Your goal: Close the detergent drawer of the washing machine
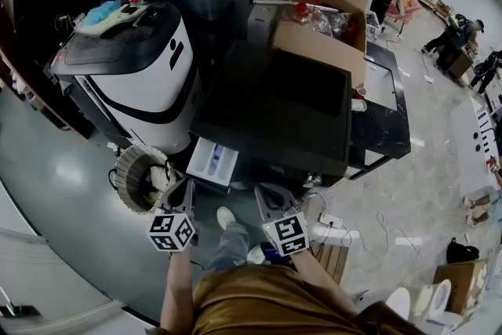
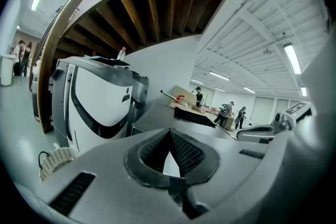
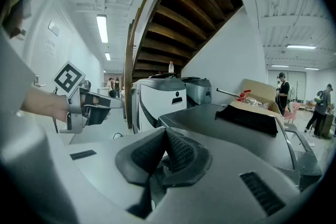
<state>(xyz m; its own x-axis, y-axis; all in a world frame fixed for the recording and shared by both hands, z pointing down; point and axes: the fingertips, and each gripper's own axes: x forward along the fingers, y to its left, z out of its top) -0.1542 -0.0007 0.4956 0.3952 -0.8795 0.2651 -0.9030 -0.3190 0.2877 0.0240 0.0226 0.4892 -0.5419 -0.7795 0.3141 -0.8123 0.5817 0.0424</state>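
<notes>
Detergent drawer (image 1: 212,161) sticks out open from the front of the dark washing machine (image 1: 274,102), just left of centre frame. Left gripper (image 1: 185,192) hovers right below the drawer, jaws pressed together, gripping nothing. Right gripper (image 1: 271,196) sits lower centre, jaws also closed up and empty.

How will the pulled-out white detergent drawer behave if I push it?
The white rectangular detergent drawer juts from the dark washing machine, so it likely slides straight in. It looks light and stiff; pushing one corner might skew it.
</notes>
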